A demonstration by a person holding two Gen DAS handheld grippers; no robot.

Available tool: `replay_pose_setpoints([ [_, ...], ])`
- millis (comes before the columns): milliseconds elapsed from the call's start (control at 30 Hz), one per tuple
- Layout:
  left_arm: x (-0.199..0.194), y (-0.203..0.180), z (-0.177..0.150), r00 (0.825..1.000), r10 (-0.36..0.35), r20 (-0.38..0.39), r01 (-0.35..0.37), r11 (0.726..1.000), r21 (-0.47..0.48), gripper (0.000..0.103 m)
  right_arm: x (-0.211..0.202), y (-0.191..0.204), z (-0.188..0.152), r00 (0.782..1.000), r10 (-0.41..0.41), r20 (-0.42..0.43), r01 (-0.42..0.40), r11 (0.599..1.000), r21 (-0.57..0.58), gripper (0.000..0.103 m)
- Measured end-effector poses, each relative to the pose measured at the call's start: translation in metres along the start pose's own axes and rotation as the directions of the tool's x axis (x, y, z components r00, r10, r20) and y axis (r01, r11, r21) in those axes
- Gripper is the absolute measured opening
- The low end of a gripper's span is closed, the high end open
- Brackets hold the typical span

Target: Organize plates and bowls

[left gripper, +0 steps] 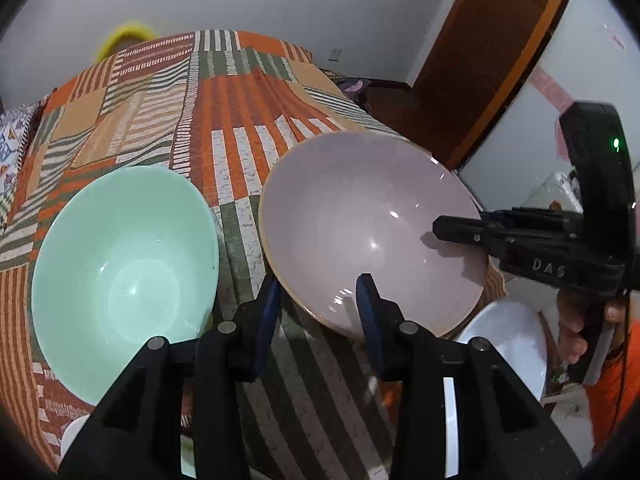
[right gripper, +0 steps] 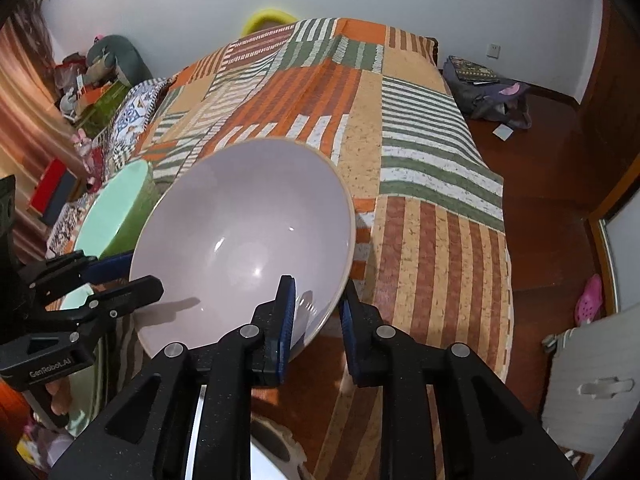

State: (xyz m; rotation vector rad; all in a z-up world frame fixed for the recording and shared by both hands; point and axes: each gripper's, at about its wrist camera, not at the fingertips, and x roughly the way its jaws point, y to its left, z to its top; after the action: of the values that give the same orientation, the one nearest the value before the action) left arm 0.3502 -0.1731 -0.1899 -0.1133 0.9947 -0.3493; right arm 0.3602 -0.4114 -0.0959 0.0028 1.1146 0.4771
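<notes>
A pale lilac bowl [left gripper: 360, 216] [right gripper: 248, 232] hangs tilted over the patchwork bed cover [left gripper: 240, 120] [right gripper: 420, 200]. My left gripper [left gripper: 320, 304] [right gripper: 128, 276] straddles its near rim, one finger inside and one outside, shut on it. My right gripper [right gripper: 316, 316] [left gripper: 452, 236] clamps the opposite rim the same way, its blue pads on either side of the wall. A mint green bowl [left gripper: 124, 272] [right gripper: 116, 208] sits on the cover just left of the lilac one. A white bowl [left gripper: 508, 344] lies partly under the lilac bowl's right edge.
The bed ends at the right, with wooden floor beyond it. A dark bag [right gripper: 488, 92] and a pink shoe [right gripper: 590, 300] lie on the floor. A wooden door frame [left gripper: 480, 60] stands at the right. A person's hand [left gripper: 572, 336] holds the right gripper.
</notes>
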Motion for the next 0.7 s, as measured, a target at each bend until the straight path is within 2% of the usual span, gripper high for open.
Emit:
replay_pose_setpoints([
  [133,0.003,0.005,0.007,1.000,-0.017,-0.002,0.017,0.999,-0.043,0.039,0.006,0.003,0.001,1.000,-0.031,0.007,0.031,0.999,-0.015,0.021],
  [433,0.006,0.003,0.011,1.000,0.022,0.021,-0.022,0.999,-0.036,0.039,0.002,0.005,-0.003,0.998,-0.048,0.039,0.048,0.999,-0.016,0.021],
  [533,0.001,-0.001,0.011,0.999,0.034,0.034,-0.033,0.999,-0.021,0.039,-0.002,0.007,-0.003,0.997,-0.059,0.047,0.060,0.998,-0.017,0.021],
  [700,-0.021,-0.005,0.016,0.997,0.008,0.082,-0.007,1.000,-0.013,0.039,-0.020,0.008,0.000,0.995,-0.047,0.085,0.047,0.999,0.002,0.021],
])
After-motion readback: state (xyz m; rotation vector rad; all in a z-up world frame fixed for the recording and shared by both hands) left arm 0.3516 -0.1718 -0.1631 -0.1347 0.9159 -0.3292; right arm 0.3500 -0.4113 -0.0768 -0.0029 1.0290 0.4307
